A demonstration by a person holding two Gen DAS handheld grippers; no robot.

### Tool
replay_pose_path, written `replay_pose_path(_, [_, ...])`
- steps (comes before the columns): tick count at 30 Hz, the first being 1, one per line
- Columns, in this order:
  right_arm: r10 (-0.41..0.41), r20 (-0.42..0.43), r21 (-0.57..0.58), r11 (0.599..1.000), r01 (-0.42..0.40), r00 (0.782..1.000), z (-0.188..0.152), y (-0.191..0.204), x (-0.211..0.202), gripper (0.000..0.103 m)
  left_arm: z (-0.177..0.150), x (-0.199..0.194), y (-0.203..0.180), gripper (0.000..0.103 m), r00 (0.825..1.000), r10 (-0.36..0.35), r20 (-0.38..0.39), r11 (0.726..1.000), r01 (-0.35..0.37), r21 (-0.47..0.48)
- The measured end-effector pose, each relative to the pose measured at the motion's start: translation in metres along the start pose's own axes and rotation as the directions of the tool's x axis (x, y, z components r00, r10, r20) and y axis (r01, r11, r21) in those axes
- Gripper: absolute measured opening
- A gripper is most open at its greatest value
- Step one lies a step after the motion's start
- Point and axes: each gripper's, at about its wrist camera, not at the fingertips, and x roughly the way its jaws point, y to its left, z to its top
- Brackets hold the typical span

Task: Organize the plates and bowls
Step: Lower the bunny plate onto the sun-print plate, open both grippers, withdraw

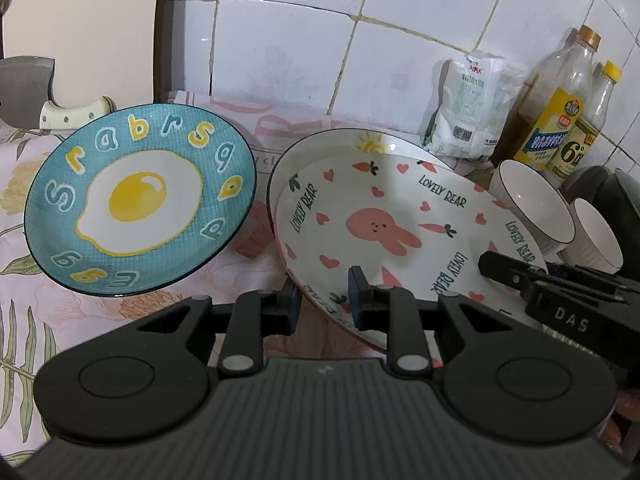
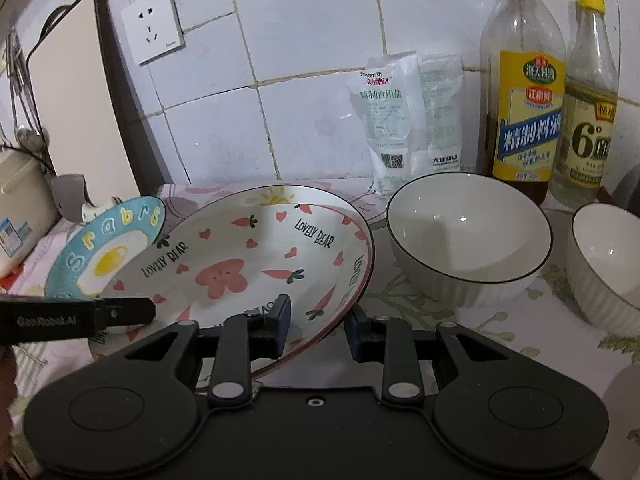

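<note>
Both tongs grip the rabbit plate (image 1: 384,224) by its near rim: left tongs (image 1: 325,300) clamp the left part, right tongs (image 2: 318,328) the right part, holding it tilted above another white plate (image 1: 344,140) on the desk (image 1: 24,240). The egg plate (image 1: 140,196) sits just left of it. Two white bowls (image 2: 468,236) stand to the right, bottles (image 2: 520,80) and a salt bag (image 2: 396,120) against the tiled wall behind.

You had bare floral cloth (image 1: 256,268) between the teal egg-print plate (image 1: 140,200) and the stacked white rabbit-print plates (image 1: 384,220); right, two white ribbed bowls (image 2: 468,240) blocked passage, bottles (image 2: 520,92) behind.
</note>
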Motion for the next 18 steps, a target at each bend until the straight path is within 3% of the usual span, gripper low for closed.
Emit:
replay_pose_path(5, [-0.058,0.038,-0.068,0.996,0.06,0.998,-0.004,0.007,0.003,0.036,-0.004,-0.004,-0.01,0.034,0.998,0.059,0.007,0.997,-0.059,0.045])
replay_pose_path(18, [-0.123,0.044,-0.129,0.983,0.128,0.991,0.002,0.011,0.018,0.04,-0.009,-0.027,-0.009,0.036,0.996,0.064,0.056,0.997,-0.066,0.032])
